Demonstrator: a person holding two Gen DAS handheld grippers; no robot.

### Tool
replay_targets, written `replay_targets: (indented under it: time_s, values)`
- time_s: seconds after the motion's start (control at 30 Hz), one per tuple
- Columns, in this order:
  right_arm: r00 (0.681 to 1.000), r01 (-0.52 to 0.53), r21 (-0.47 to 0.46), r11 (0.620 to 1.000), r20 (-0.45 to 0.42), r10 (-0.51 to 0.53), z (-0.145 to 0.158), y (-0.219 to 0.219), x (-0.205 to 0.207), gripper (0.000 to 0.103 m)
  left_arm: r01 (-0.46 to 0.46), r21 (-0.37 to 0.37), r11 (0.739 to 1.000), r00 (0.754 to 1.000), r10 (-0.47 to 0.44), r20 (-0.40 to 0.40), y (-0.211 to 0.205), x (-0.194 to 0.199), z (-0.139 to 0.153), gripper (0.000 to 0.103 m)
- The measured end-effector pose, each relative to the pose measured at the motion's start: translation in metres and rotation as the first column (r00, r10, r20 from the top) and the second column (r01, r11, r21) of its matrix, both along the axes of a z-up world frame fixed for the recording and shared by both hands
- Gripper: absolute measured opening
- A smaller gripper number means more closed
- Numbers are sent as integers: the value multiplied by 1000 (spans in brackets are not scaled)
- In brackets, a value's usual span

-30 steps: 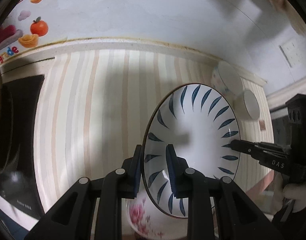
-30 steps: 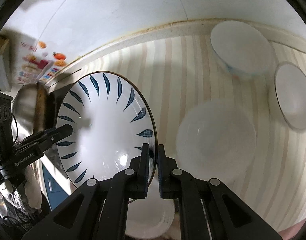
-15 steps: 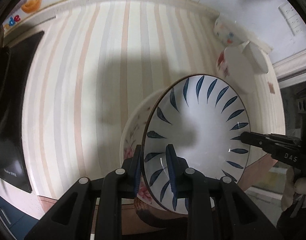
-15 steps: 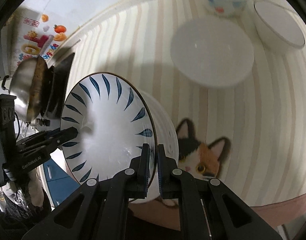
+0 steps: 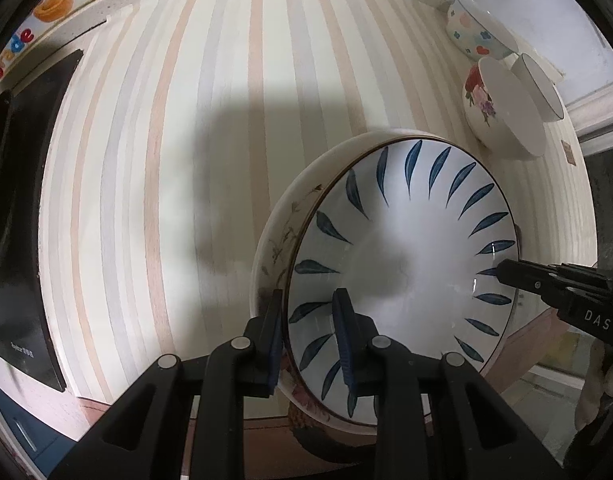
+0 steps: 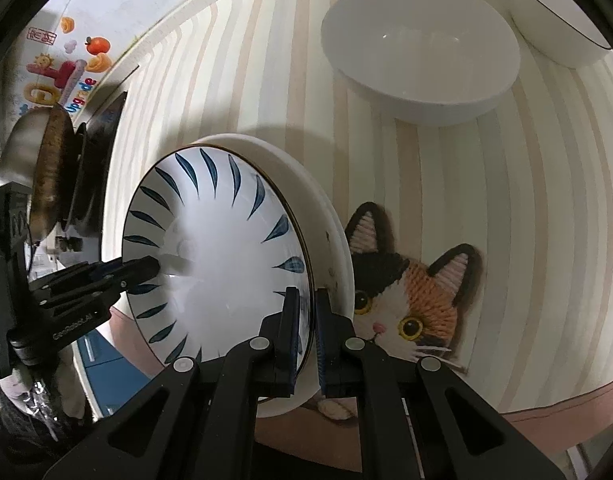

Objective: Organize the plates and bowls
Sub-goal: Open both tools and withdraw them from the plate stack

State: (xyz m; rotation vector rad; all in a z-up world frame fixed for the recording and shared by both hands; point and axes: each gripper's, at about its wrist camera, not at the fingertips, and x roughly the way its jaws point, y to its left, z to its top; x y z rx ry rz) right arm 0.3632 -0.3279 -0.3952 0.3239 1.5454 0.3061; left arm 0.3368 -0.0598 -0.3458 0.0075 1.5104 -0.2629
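Observation:
A white plate with blue leaf marks [image 5: 402, 264] is held by both grippers, one on each side of its rim. My left gripper [image 5: 308, 336] is shut on its near rim; my right gripper [image 6: 305, 334] is shut on the opposite rim of the same plate [image 6: 210, 256]. The plate sits in or just above a larger floral plate [image 5: 274, 240], whose white rim also shows in the right wrist view [image 6: 334, 240]. I cannot tell whether the two touch.
Three bowls stand at the back right: a large white one [image 6: 418, 56], a colourful spotted one [image 5: 474, 32] and a dark-rimmed one [image 6: 554, 12]. A cat-face mat [image 6: 410, 292] lies beside the plates. A black cooktop [image 5: 14, 216] with a wok [image 6: 38, 168] is at the left.
Both grippers have lowered the blue-leaf plate from above the counter down onto the floral plate. The grip on both sides has not changed.

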Motion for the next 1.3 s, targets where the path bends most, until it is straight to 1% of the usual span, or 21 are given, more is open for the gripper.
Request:
replay_targets:
  time_s: [0.1,0.2,0.27,0.33,0.37,0.47,0.53,0.6,0.63,0.67,0.7,0.77,0.8,0.83,0.87,0.9,0.93,0.97,1.1,1.2,1.3]
  values:
    - [1000,10,-6,1000,-4,-10,-2,2,1,9,-3,3,1000,1000,3,2,-4,-3,-1,22]
    - [1000,26,-7,1000,-3,-26,-1,5,2,12,-17,7,1000,1000,17,-2,-5,-8,-1,22]
    - [999,38,-24,999,2,-38,1,8,1,12,-26,27,999,1000,26,17,-3,-8,3,22]
    - [999,48,-32,998,6,-48,4,8,1,13,-30,60,998,998,27,48,-5,-12,11,22]
    - [999,54,-34,998,7,-53,7,7,0,15,-31,73,997,998,27,62,-6,-14,17,22]
    - [998,60,-57,997,31,-59,18,10,-5,16,-32,82,996,995,24,98,-8,-22,35,22]
    - [997,60,-66,996,42,-57,29,14,-11,17,-26,75,997,992,16,129,-9,-31,54,22]
    - [996,61,-83,995,62,-56,45,18,-20,26,-21,70,997,988,10,153,-10,-40,73,22]
    - [995,61,-92,994,79,-54,55,21,-25,34,-16,50,999,986,8,165,-10,-46,85,24]
    - [994,61,-96,994,95,-52,64,23,-30,42,-16,46,999,984,7,179,-10,-51,96,25]
    - [992,67,-93,993,113,-56,75,26,-36,45,-11,41,999,982,3,187,-10,-56,105,28]
    - [988,80,-95,992,140,-66,97,31,-50,59,5,9,1000,981,-7,195,-9,-66,124,34]
    - [986,84,-94,992,155,-69,107,33,-56,62,8,2,1000,979,-8,203,-5,-70,130,41]
    - [983,88,-91,992,167,-72,115,32,-62,70,14,-2,1000,977,-13,213,-2,-73,139,55]
    - [981,93,-89,992,179,-76,124,33,-68,76,17,-3,1000,974,-16,225,0,-77,147,65]
    - [978,97,-95,991,194,-78,135,36,-75,79,17,-6,1000,971,-15,240,3,-79,153,82]
    - [976,103,-108,989,205,-79,143,36,-82,83,17,-8,1000,967,-14,255,4,-81,160,84]
    - [974,107,-120,987,213,-80,151,39,-85,85,15,-4,1000,963,-14,271,4,-85,168,84]
    - [959,134,-159,978,271,-87,185,46,-111,89,2,-4,1000,944,-1,329,11,-98,189,85]
    - [949,147,-188,971,304,-85,206,48,-127,90,-7,-8,1000,938,9,348,15,-107,201,85]
    - [940,154,-203,967,332,-80,224,52,-138,91,-3,-12,1000,937,7,348,15,-117,209,85]
